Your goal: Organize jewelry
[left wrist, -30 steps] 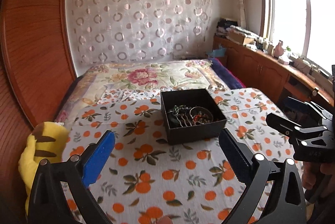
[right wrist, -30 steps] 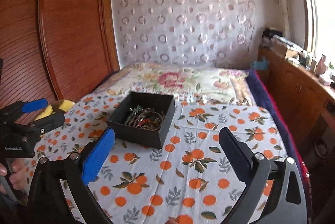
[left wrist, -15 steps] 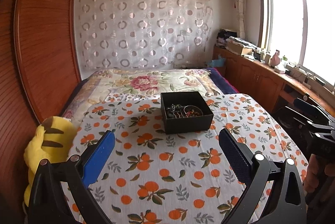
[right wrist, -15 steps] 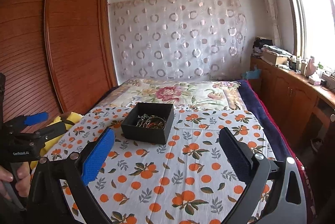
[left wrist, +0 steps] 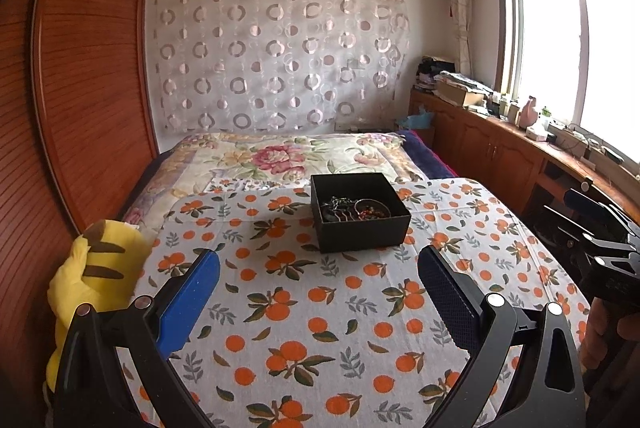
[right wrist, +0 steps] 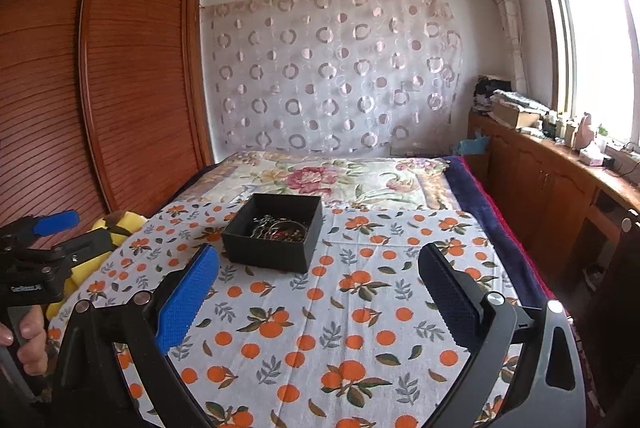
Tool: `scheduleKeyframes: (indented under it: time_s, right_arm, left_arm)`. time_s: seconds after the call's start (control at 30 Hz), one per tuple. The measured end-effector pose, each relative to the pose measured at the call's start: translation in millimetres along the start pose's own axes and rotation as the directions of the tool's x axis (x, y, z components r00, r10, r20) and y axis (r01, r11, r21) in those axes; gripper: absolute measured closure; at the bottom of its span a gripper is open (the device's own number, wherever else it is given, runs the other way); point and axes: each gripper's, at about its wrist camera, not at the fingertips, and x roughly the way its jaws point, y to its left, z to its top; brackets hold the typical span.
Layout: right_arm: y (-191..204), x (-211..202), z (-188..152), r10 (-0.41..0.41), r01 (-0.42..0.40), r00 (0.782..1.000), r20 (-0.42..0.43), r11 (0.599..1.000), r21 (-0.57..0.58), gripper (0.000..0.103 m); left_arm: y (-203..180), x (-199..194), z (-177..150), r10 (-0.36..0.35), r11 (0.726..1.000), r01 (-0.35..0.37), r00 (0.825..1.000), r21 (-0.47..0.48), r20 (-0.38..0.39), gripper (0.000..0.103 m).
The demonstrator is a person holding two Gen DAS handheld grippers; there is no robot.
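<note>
A black open box [left wrist: 360,214] stands on the orange-print cloth [left wrist: 320,308] and holds a tangle of jewelry [left wrist: 356,210]: chains and a beaded ring shape. The box also shows in the right wrist view [right wrist: 276,232] with the jewelry [right wrist: 280,228] inside. My left gripper [left wrist: 318,292] is open and empty, well back from the box. My right gripper [right wrist: 318,292] is open and empty, also well back. Each gripper shows at the edge of the other's view, the right one [left wrist: 600,232] and the left one [right wrist: 44,236].
A yellow striped plush toy [left wrist: 86,280] lies at the cloth's left edge. A wooden wardrobe [left wrist: 72,88] lines the left side. A floral bedspread [left wrist: 280,156] lies behind the cloth. A cluttered wooden counter [left wrist: 520,132] runs under the window on the right.
Both grippers have pulled back and up from the box, which now looks smaller and farther away. Both stay open and empty.
</note>
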Motion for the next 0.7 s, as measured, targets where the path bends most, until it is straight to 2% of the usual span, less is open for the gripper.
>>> scheduleKeyframes:
  time_s: [0.7]
  right_arm:
    - [-2.3,4.5,-1.6,0.001,-0.001,1.000,-0.011,1.000,0.008,0.003]
  left_arm:
    - [-3.6,-8.1,-1.8,0.005,1.000,-0.005,1.000,0.008,0.016,0.008]
